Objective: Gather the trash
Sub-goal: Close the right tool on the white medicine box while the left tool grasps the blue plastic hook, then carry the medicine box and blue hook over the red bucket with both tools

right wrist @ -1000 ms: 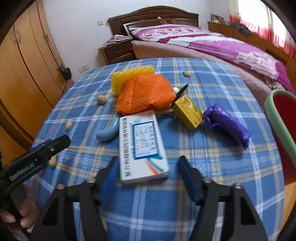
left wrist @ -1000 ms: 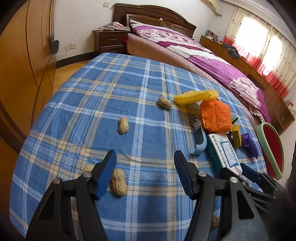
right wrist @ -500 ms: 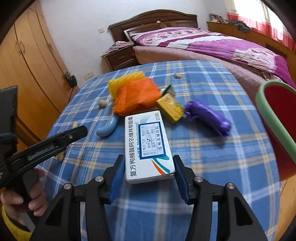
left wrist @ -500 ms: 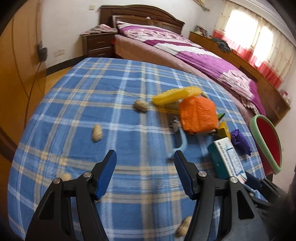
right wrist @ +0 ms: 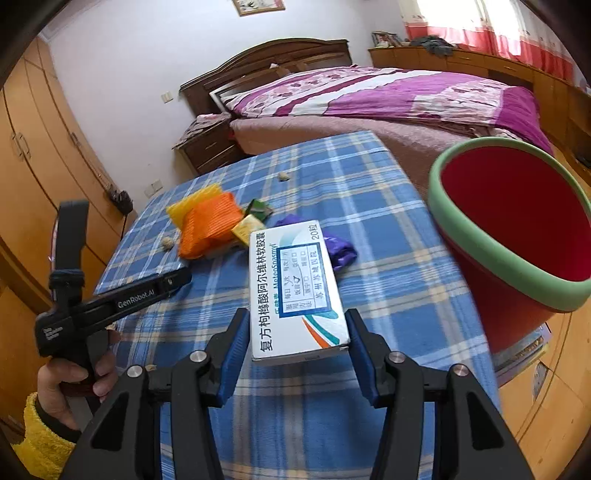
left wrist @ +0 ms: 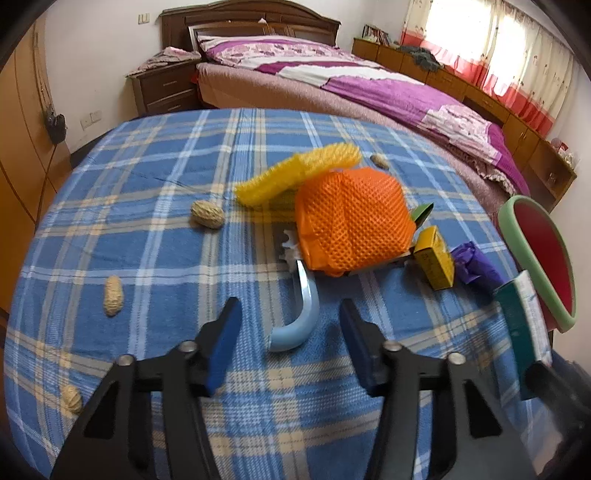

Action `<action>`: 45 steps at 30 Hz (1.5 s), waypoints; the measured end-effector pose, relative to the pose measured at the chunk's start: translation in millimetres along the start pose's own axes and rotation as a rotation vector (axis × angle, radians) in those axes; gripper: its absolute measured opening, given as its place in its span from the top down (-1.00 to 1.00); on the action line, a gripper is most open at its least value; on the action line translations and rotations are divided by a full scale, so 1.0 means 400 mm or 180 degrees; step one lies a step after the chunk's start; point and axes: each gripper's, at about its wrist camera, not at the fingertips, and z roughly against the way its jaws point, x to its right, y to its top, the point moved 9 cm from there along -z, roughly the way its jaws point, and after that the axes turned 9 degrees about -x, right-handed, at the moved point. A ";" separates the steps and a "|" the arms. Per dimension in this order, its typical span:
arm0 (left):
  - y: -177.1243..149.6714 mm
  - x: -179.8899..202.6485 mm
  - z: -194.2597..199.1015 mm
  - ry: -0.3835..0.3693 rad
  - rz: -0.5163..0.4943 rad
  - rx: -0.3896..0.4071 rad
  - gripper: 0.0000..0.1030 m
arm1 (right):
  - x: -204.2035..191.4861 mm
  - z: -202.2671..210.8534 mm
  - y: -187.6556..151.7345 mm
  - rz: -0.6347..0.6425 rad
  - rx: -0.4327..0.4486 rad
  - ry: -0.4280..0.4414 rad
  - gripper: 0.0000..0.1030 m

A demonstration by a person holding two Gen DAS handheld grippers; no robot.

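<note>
bin stands right of the box; mesh bag lies behind.

White medicine box aloft beside red bin

Bright window daylight; fisheye-bent edges; slight motion blur

Both wrist cams look down-fwd, close over plaid table; shared: orange net, bed.
</note>
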 end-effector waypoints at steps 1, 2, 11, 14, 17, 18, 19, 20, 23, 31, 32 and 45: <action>0.001 0.001 0.001 0.0048 -0.0031 0.0032 0.03 | 0.006 0.001 0.001 -0.0018 0.0005 -0.0003 -0.06; 0.001 0.001 -0.001 0.0078 -0.0058 0.0024 0.11 | 0.014 0.003 0.001 -0.0043 0.0011 -0.0011 -0.06; -0.017 -0.032 0.014 0.0079 -0.0006 0.0021 0.70 | 0.026 0.022 -0.002 -0.0091 0.0067 -0.0027 -0.06; -0.033 -0.043 0.025 0.0019 0.0056 0.0028 0.70 | 0.026 0.029 -0.002 -0.0102 0.0088 -0.0029 -0.06; -0.043 -0.049 0.044 -0.0021 0.0093 0.0070 0.70 | 0.027 0.039 -0.006 -0.0107 0.0108 -0.0020 -0.06; -0.045 -0.049 0.049 -0.0035 0.0102 0.0083 0.70 | 0.026 0.041 -0.006 -0.0108 0.0114 -0.0017 -0.06; -0.047 -0.050 0.057 -0.0055 0.0117 0.0099 0.70 | 0.024 0.043 -0.007 -0.0107 0.0122 -0.0015 -0.06; -0.048 -0.050 0.064 -0.0078 0.0129 0.0115 0.70 | 0.023 0.048 -0.008 -0.0109 0.0134 -0.0013 -0.06; -0.052 -0.049 0.090 -0.0152 0.0163 0.0172 0.70 | 0.022 0.058 -0.005 -0.0117 0.0169 -0.0011 -0.06; -0.035 -0.008 0.175 -0.0353 0.0123 0.0375 0.70 | 0.033 0.101 0.000 -0.0166 0.0291 -0.0015 -0.06; -0.032 0.000 0.184 -0.0376 0.0107 0.0396 0.70 | 0.035 0.107 0.002 -0.0180 0.0305 -0.0002 -0.06; 0.011 0.125 0.231 -0.0645 -0.0122 0.0451 0.70 | 0.124 0.172 0.040 -0.0358 0.0542 -0.0070 -0.06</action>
